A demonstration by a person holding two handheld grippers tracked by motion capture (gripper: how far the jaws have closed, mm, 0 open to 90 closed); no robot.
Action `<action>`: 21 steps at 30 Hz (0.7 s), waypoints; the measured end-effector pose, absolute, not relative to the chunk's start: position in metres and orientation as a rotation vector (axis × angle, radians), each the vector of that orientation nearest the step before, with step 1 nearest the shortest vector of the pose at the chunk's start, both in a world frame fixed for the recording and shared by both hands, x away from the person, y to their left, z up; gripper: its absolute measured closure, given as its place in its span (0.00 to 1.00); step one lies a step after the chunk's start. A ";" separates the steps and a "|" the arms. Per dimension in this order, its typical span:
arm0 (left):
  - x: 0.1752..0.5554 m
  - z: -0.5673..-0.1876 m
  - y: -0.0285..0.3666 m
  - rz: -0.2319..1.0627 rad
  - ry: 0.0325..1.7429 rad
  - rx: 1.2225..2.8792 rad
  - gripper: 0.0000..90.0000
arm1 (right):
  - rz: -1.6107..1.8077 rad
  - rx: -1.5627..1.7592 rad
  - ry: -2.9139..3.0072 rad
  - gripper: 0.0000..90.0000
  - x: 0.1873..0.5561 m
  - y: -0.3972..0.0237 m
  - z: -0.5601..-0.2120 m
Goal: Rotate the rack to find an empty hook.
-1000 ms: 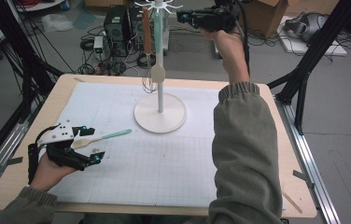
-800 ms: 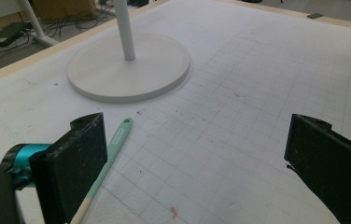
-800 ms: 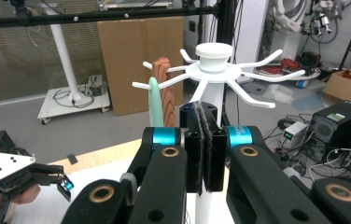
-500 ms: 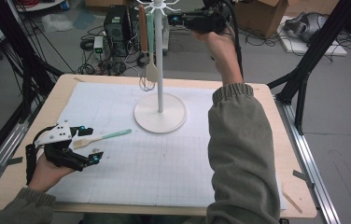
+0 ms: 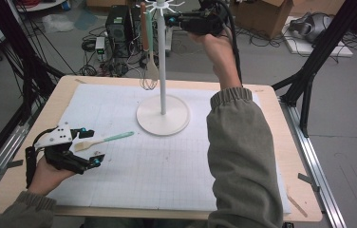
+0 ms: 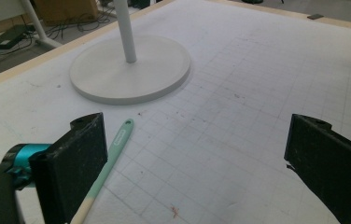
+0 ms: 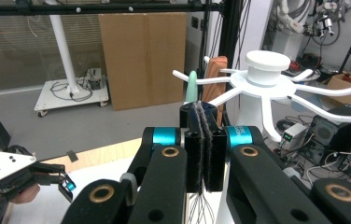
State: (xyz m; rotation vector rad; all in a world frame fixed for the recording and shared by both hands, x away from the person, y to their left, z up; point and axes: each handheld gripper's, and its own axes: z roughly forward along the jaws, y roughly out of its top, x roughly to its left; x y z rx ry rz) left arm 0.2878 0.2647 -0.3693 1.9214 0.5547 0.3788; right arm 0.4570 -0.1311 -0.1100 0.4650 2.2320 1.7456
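Right hand-held gripper [image 7: 201, 140] closed, empty, near white rack [image 7: 267, 74]; mint-handled spatula [image 5: 101, 140] flat beside wide-open left hand-held gripper [image 5: 79, 149].

Grey floor [image 5: 342, 95], cardboard boxes [image 5: 262, 14]

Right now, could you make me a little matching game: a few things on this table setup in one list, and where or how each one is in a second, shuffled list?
Things:
1. spatula
2. left hand-held gripper
3. right hand-held gripper
4. whisk

States:
A. jaws shut, up by the stand's hooks
B. hanging from the stand
C. lying flat on the mat
D. jaws open, low over the mat

Pairs: 1-C, 2-D, 3-A, 4-B
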 end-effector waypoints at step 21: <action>0.287 -0.368 0.268 0.384 0.558 1.912 0.07 | 1.796 0.445 2.229 0.89 0.437 -0.143 -0.122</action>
